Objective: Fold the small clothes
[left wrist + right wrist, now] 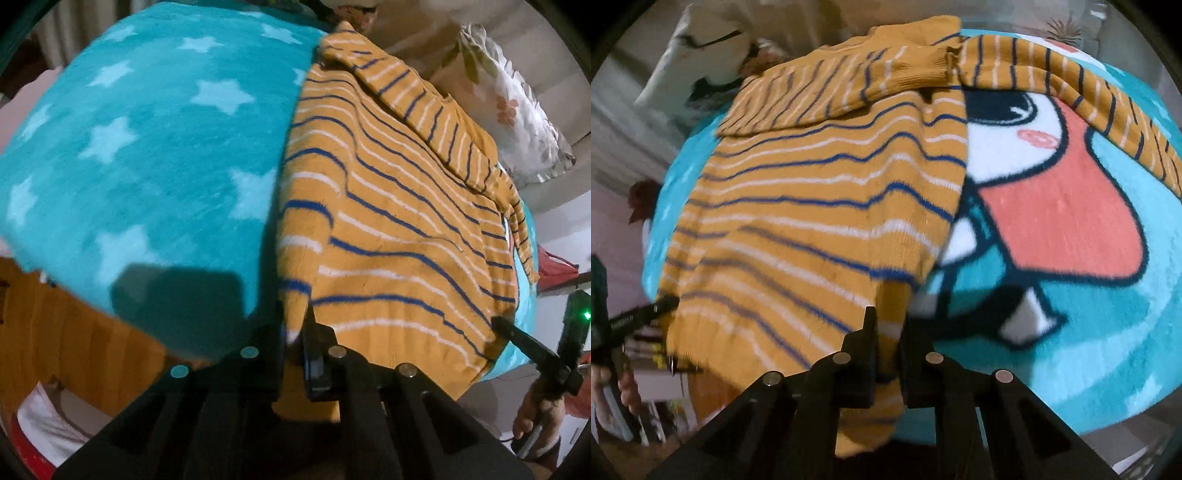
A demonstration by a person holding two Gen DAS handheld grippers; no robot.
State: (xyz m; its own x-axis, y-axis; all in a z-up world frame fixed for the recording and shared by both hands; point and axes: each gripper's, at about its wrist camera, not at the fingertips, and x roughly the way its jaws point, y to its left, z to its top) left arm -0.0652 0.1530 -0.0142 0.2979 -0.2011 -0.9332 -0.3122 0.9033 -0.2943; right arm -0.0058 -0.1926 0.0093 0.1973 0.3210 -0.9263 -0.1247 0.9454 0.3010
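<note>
Left claw is clamped down tight on the near left corner of the sweater, you can see the striped hem squeezed between its two black fingers with basically no gap. Right claw is doing the same thing on the near right corner of that sweater, pinching a fold of the hem. So that's one mustard sweater with blue and white stripes, two claws, one on each bottom corner, and the sweater is lying spread out on a teal blanket with its collar end farthest from the cameras. One sleeve is flopped out to the right across the blanket. Left view shows the starry side of the blanket, a floral pillow behind, an orange wooden edge underneath and the other claw with a hand holding it on the far right. The right view shows the big cartoon face with a pink tongue printed on the blanket, which the left view doesn't catch at all.
</note>
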